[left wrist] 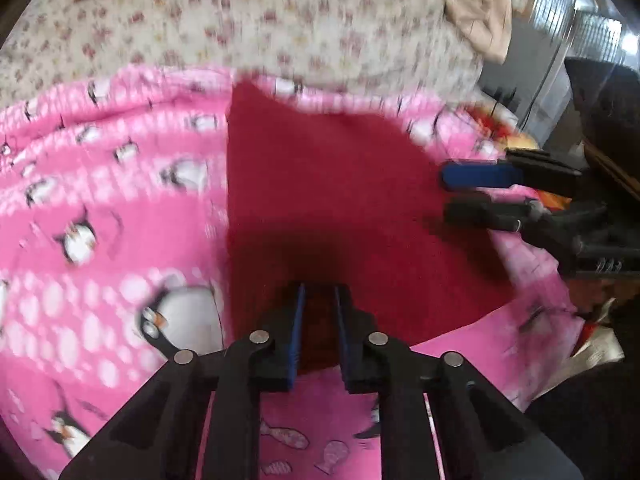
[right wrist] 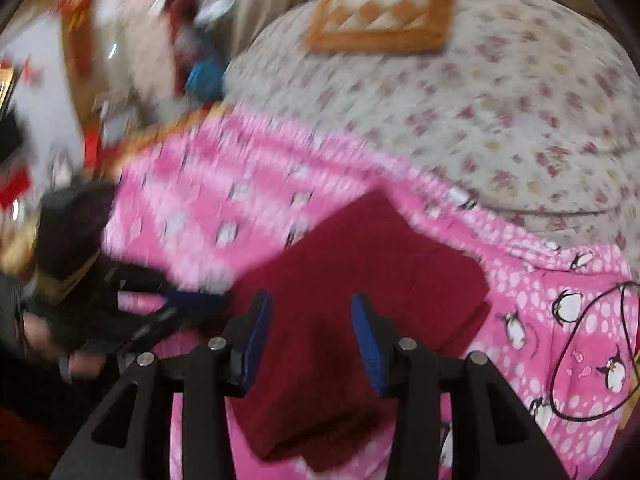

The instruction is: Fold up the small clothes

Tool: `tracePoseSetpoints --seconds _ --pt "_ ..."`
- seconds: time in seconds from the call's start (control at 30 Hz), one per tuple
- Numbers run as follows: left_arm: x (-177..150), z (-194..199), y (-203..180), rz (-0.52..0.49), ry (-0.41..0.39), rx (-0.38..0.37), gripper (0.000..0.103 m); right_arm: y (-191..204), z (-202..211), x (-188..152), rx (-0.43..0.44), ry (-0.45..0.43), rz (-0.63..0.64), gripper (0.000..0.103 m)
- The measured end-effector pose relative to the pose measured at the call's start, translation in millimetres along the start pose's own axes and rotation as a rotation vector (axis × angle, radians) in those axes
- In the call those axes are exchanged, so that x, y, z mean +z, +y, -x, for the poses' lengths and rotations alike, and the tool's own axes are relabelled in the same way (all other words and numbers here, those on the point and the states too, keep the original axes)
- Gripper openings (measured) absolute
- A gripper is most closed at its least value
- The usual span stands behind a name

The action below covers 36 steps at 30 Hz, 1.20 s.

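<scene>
A dark red folded garment point(left wrist: 332, 200) lies flat on a pink penguin-print blanket point(left wrist: 100, 220); it also shows in the right wrist view point(right wrist: 360, 280). My left gripper point(left wrist: 320, 296) is over the garment's near edge, its jaws a narrow gap apart with red cloth showing between them. My right gripper point(right wrist: 312, 308) hovers over the garment, jaws wide apart and empty. It shows at the right of the left wrist view point(left wrist: 448, 192). The left gripper shows at the left of the right wrist view point(right wrist: 192, 300).
The blanket lies on a floral bedspread point(right wrist: 520, 120). An orange checked cushion point(right wrist: 384, 16) sits at the back. A thin black cord point(right wrist: 580, 352) loops on the blanket at right. Beige cloth point(left wrist: 472, 4) and clutter lie off the bed's edge.
</scene>
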<state>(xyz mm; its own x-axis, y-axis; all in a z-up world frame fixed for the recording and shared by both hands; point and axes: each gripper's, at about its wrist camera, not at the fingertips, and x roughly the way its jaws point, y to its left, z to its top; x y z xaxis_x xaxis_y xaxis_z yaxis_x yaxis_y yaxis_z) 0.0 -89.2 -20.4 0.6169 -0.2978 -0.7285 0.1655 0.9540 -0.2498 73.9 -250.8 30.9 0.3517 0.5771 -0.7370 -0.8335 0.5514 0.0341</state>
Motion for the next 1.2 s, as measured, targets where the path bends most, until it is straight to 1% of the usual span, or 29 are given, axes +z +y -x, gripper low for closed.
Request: tracePoseSetpoints --seconds 0.03,0.07,0.1,0.17,0.2,0.23,0.3,0.33,0.4,0.43,0.47,0.5,0.53,0.57,0.6,0.63,0.7,0.73,0.77,0.83,0.9,0.97,1.0,1.03,1.07,1.1,1.13,1.17,1.2 --pt "-1.5 -0.3 -1.4 0.002 -0.01 0.003 0.0 -1.6 -17.9 -12.0 -0.04 0.096 0.014 0.043" --pt "-0.3 0.4 -3.4 0.002 -0.003 0.013 0.0 -2.5 -26.7 -22.6 -0.064 0.131 0.033 0.043" --pt "0.8 3.2 -5.7 0.001 0.005 0.019 0.0 -1.1 -26.4 -27.7 -0.066 0.097 0.05 0.043" --pt "8.9 13.6 -8.5 0.006 0.01 0.008 0.0 -4.2 -19.4 -21.8 -0.05 0.096 0.025 0.042" --pt "14.0 19.6 -9.1 0.011 0.001 -0.004 0.0 -4.7 -13.4 -18.9 -0.037 0.08 0.017 0.042" --pt "25.3 31.3 -9.3 0.016 -0.03 -0.014 0.0 -6.1 -3.2 -15.8 -0.015 0.044 0.013 0.041" --pt "48.8 42.8 -6.9 0.024 -0.083 -0.002 0.0 -14.1 13.8 -9.7 -0.018 -0.044 -0.006 0.041" --pt "67.5 40.4 -5.2 0.025 -0.095 0.011 0.0 -22.2 20.9 -4.2 -0.051 -0.096 -0.038 0.041" --pt "96.1 24.3 -1.1 0.025 -0.081 0.021 0.0 -39.9 22.0 5.8 -0.132 -0.146 -0.125 0.041" --pt "110.4 5.9 3.7 0.031 -0.035 0.018 0.0 -51.0 16.1 10.8 -0.162 -0.141 -0.168 0.042" --pt "117.1 -11.5 7.7 0.038 0.015 0.025 0.0 -60.1 7.5 15.2 -0.162 -0.126 -0.198 0.041" --pt "118.3 -28.4 13.5 0.055 0.063 0.035 0.0 -65.2 -3.1 17.4 -0.137 -0.095 -0.202 0.041" --pt "113.6 -52.2 20.7 0.078 0.131 0.03 0.0 -66.2 -16.9 17.7 -0.119 -0.044 -0.183 0.037" --pt "109.4 -62.4 21.7 0.064 0.146 0.032 0.0 -68.9 -34.0 14.9 -0.124 0.03 -0.165 0.034" --pt "108.0 -63.5 19.7 0.044 0.133 0.035 0.0 -72.2 -44.1 10.9 -0.126 0.086 -0.166 0.034" --pt "107.8 -61.8 17.5 0.035 0.128 0.048 0.0 -79.4 -50.3 7.0 -0.102 0.095 -0.191 0.034" --pt "112.5 -57.0 12.8 0.019 0.135 0.066 0.0 -92.4 -45.6 9.9 -0.052 0.099 -0.256 0.033" --pt "123.9 -51.2 7.6 -0.004 0.125 0.072 0.0 -94.2 -40.8 12.3 -0.048 0.085 -0.27 0.031" --pt "133.5 -46.0 6.4 -0.01 0.098 0.063 0.0 -93.5 -33.4 15.8 -0.059 0.052 -0.263 0.031" --pt "161.5 -38.1 9.0 0.014 0.004 0.053 0.0 -94.2 -20.9 22.6 -0.119 -0.026 -0.248 0.03" --pt "180.2 -46.2 12.4 0.049 -0.015 0.062 0.003 -106.7 -15.5 30.9 -0.183 -0.115 -0.296 0.03" --pt "196.1 -77.7 19.3 0.097 0.035 0.096 0.004 -120.3 -20.1 38.4 -0.216 -0.151 -0.36 0.03" --pt "199.7 -100.6 24.3 0.118 0.088 0.136 0.004 -126.5 -27.4 41.1 -0.223 -0.151 -0.382 0.03" --pt "199.8 -115.0 27.7 0.128 0.129 0.155 0.004 -132.1 -39.2 43.0 -0.225 -0.131 -0.393 0.03" --pt "197.0 -138.3 34.4 0.141 0.195 0.19 0.004 -135.9 -51.9 42.6 -0.228 -0.1 -0.394 0.029" --pt "193.3 -152.9 39.9 0.153 0.239 0.219 0.004 -140.0 -62.5 39.9 -0.223 -0.063 -0.402 0.028" --pt "187.1 -165.2 45.8 0.172 0.277 0.229 0.004 -144.3 -76.8 33.0 -0.229 0.002 -0.417 0.028" --pt "185.7 -169.3 47.1 0.18 0.267 0.232 0.004 -147.6 -91.4 24.8 -0.235 0.071 -0.428 0.027" --pt "185.3 -171.6 44.3 0.169 0.264 0.255 0.004 -149.3 -93.5 20.2 -0.232 0.063 -0.43 0.027"
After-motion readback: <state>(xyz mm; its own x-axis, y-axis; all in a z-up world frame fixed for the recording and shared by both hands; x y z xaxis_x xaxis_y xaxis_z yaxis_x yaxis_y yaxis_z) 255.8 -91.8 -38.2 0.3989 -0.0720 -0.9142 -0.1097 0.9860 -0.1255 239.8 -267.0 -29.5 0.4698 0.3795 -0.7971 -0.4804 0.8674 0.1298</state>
